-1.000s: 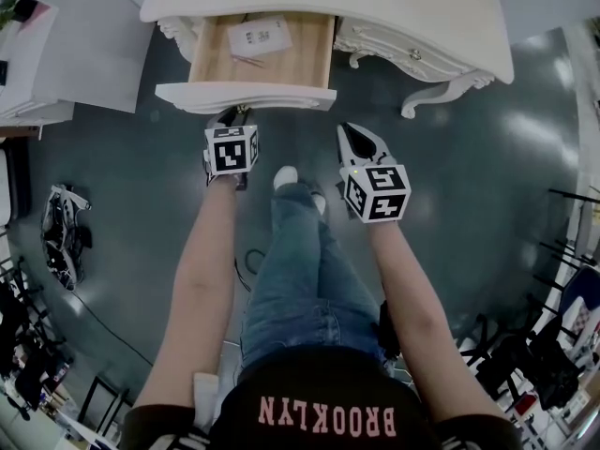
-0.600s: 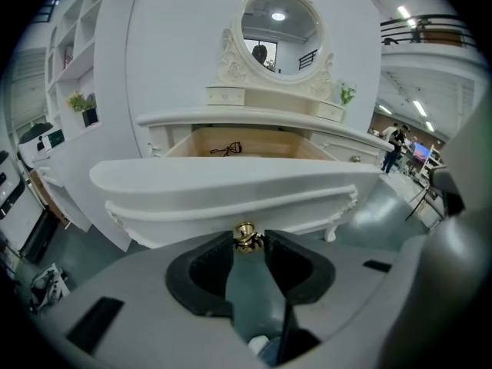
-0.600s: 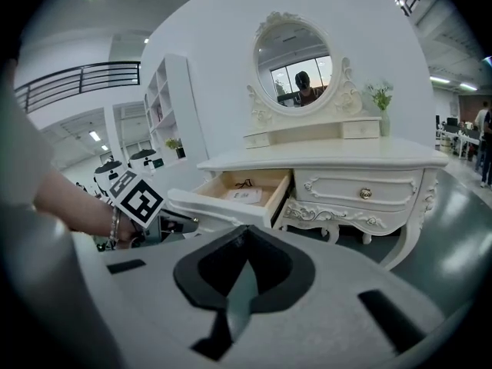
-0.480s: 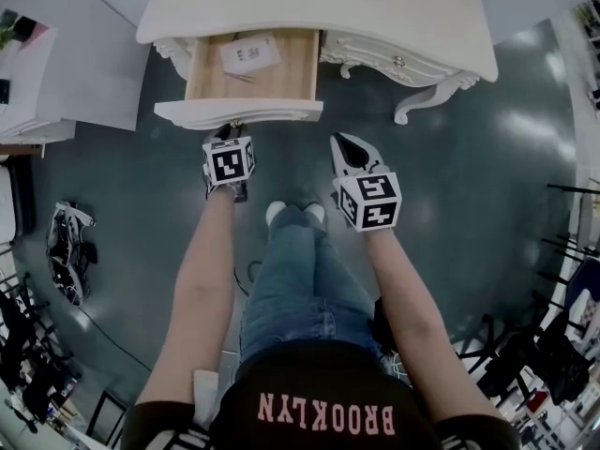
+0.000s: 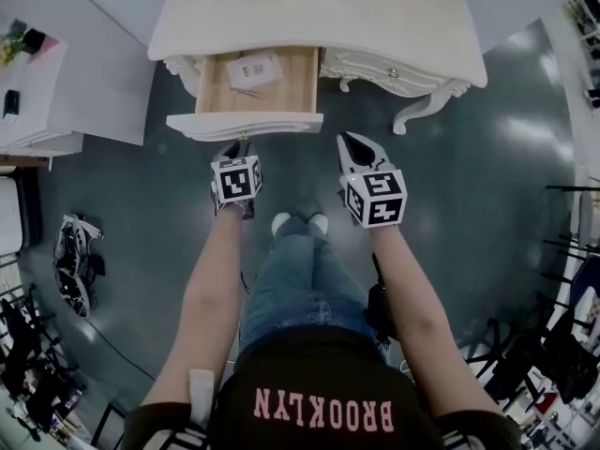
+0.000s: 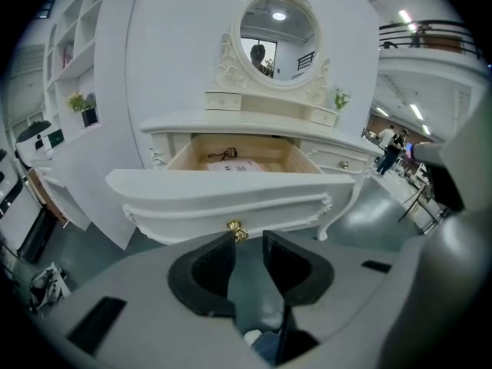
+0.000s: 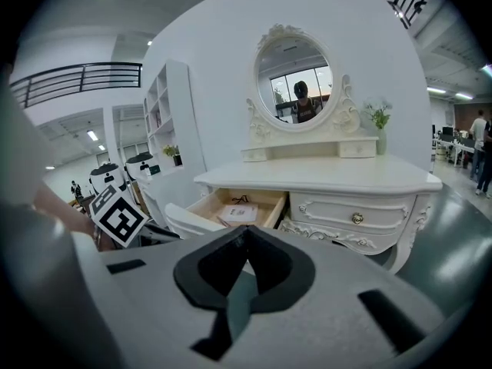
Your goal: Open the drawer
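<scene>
The white dressing table (image 5: 319, 12) has its left drawer (image 5: 246, 125) pulled out, wooden inside, with a sheet of paper (image 5: 253, 67) lying in it. My left gripper (image 5: 238, 148) sits just in front of the drawer's front panel (image 6: 231, 198). Its jaws are closing, with a narrow gap and nothing between them. The brass knob (image 6: 235, 227) stands just beyond the left fingertip of my left gripper (image 6: 250, 237). My right gripper (image 5: 352, 143) hangs to the right of the drawer. In its own view my right gripper (image 7: 246, 231) has its tips together and holds nothing.
The table's right drawer (image 7: 357, 214) is closed. A round mirror (image 6: 277, 28) tops the table, and one carved leg (image 5: 422, 111) curves out at the right. A white cabinet (image 5: 37, 92) and floor gear (image 5: 70, 251) lie left. The person's feet (image 5: 298, 221) are below the grippers.
The person's forward foot has drawn back beside the other. Both grippers sit slightly lower in the head view, still just short of the drawer front. The drawer stays pulled out.
</scene>
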Demonstrator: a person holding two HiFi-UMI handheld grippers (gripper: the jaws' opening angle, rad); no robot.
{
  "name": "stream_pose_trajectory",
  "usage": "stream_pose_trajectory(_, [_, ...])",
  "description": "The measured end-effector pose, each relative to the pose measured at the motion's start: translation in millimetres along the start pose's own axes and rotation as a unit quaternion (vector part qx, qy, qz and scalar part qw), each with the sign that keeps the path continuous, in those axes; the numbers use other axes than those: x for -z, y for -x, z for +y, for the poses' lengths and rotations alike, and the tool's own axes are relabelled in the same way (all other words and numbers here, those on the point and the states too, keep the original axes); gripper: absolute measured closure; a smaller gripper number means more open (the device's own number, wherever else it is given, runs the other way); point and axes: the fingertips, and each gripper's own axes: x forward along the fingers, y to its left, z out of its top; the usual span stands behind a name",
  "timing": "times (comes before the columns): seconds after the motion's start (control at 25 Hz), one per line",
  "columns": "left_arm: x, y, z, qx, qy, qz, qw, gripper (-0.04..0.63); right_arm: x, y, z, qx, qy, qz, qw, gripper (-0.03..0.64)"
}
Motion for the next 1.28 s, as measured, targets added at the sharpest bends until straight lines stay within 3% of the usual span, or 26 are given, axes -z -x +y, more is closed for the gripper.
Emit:
stream_pose_trajectory(0.24, [-25, 27, -8, 0.015, -0.005, -0.021, 0.9997, 0.492, -14, 18, 7, 0.007, 0.004, -0.001, 1.000, 0.620])
stream_pose_trajectory(0.72, [-76, 83, -6, 0.033, -0.008, -0.100, 0.9945, 0.555, -67, 38, 22, 0.017, 0.026, -0.036, 0.999, 0.620])
stream_pose_trajectory(1.08, [-119, 132, -6, 0.050, -0.025, -0.176, 0.9828, 0.584, -109, 56, 32, 0.018, 0.023, -0.080, 0.996, 0.620])
stream_pose_trajectory(1.28, [-144, 158, -13, 0.052, -0.066, -0.219, 0.9722, 0.586, -133, 71, 39, 0.016, 0.019, -0.109, 0.994, 0.620])
